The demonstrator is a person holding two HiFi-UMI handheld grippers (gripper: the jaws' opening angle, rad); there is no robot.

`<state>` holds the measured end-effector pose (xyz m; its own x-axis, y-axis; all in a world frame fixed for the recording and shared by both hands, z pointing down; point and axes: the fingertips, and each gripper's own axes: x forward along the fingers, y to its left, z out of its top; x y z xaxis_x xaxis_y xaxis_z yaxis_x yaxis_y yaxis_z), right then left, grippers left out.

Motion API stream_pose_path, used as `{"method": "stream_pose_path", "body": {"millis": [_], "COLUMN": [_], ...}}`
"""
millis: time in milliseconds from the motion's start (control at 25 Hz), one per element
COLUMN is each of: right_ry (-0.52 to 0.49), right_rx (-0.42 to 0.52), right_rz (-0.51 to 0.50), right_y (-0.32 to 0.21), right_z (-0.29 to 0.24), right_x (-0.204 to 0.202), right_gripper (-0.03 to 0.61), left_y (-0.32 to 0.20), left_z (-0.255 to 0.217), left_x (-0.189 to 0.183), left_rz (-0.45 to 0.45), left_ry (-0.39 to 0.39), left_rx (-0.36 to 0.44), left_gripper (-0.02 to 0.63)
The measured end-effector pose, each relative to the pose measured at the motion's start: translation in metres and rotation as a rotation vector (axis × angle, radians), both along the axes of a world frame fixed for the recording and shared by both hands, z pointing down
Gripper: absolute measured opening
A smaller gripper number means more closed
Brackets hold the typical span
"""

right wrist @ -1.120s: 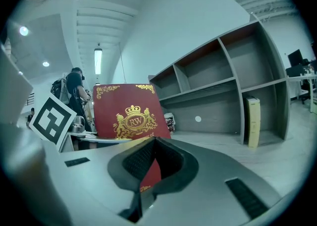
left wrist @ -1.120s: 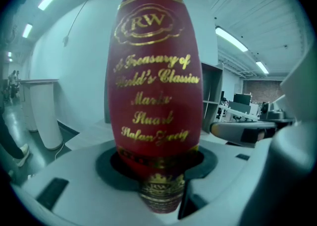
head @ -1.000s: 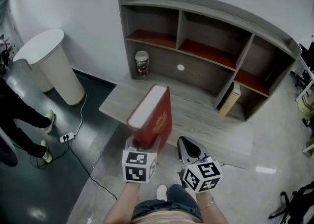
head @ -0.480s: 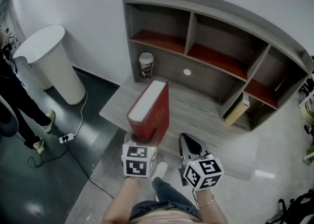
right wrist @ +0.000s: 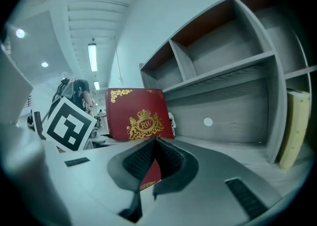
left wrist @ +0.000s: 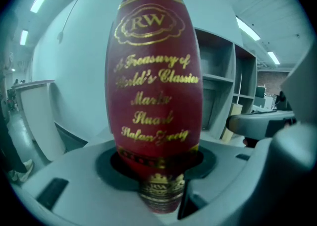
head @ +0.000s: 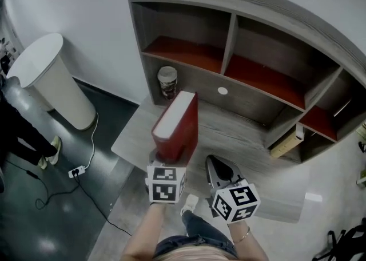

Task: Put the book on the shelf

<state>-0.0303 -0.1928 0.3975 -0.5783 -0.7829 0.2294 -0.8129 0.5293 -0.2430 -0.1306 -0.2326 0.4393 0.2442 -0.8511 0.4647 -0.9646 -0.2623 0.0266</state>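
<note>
L gripper (head: 164, 161): jaws part-open, clamped on the lower end of the red hardback book (head: 178, 123). The book stands upright above the desk's (head: 246, 139) front-left edge, in front of the jar (head: 167, 82). R gripper (head: 220, 168): jaws together, nothing held, just right of the book.

L gripper view only: spine w/ gold "RW" and title lettering. R gripper view only: front cover w/ gold crest and corner ornaments. It also shows a beige book (right wrist: 292, 126) in the lower right bay of the shelf unit (head: 230, 42).

Vs 1 s earlier: book and both grippers are nearer the shelf unit. Book not shelved.

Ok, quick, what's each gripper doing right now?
Left gripper: closed on the red book, held upright.
Right gripper: closed, empty.
</note>
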Motion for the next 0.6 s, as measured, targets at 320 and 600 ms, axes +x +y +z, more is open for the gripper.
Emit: {"method": "stream_pose_path", "body": {"millis": [320, 600], "right_ry": [0.010, 0.020], "right_rx": [-0.034, -0.071], "right_rz": [-0.006, 0.006], "right_y": [-0.058, -0.093], "right_z": [0.013, 0.026], "right_x": [-0.003, 0.003], "right_gripper": [0.009, 0.009], "left_y": [-0.060, -0.105], "left_z": [0.025, 0.037], "left_x": [-0.003, -0.009], "left_rz": [-0.013, -0.033], "left_ry": [-0.026, -0.035], "left_rx": [-0.043, -0.044], "left_gripper": [0.218, 0.218]}}
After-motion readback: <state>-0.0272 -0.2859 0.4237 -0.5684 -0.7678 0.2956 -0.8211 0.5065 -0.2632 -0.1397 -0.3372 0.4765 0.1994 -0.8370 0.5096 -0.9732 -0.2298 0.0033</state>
